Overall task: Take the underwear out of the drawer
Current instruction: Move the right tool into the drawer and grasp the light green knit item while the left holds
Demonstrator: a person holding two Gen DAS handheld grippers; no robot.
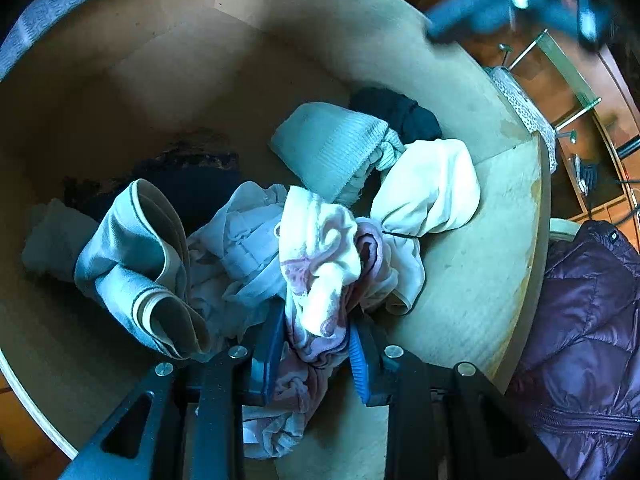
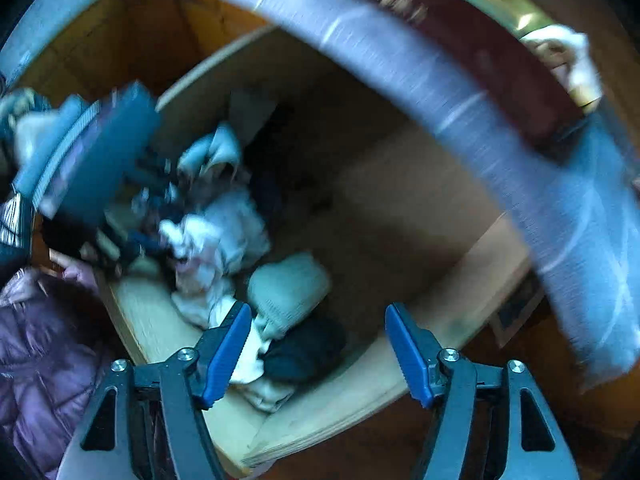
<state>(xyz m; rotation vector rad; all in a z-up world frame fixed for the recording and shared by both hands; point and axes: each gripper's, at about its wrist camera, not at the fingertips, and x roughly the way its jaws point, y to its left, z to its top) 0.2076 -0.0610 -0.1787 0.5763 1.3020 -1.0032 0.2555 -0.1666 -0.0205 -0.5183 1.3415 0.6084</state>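
An open wooden drawer (image 1: 480, 216) holds a loose heap of underwear and socks. My left gripper (image 1: 316, 348) is shut on a white and pink patterned piece of underwear (image 1: 320, 264), which bunches up between the blue pads. Beside it lie a light blue pair with beige bands (image 1: 136, 264), a cream garment (image 1: 432, 188), a grey knitted item (image 1: 332, 144) and a dark item (image 1: 396, 112). My right gripper (image 2: 318, 350) hangs open above the drawer's (image 2: 328, 412) near corner, over the grey item (image 2: 288, 288) and dark item (image 2: 308, 348), holding nothing. The right wrist view is blurred.
A purple quilted jacket (image 1: 588, 344) lies just outside the drawer's right side. Beyond it are a wooden floor and a glass shelf unit (image 1: 560, 64). The drawer's back half is bare wood (image 1: 180, 80). A blurred blue-grey band (image 2: 480, 120) crosses above the drawer in the right wrist view.
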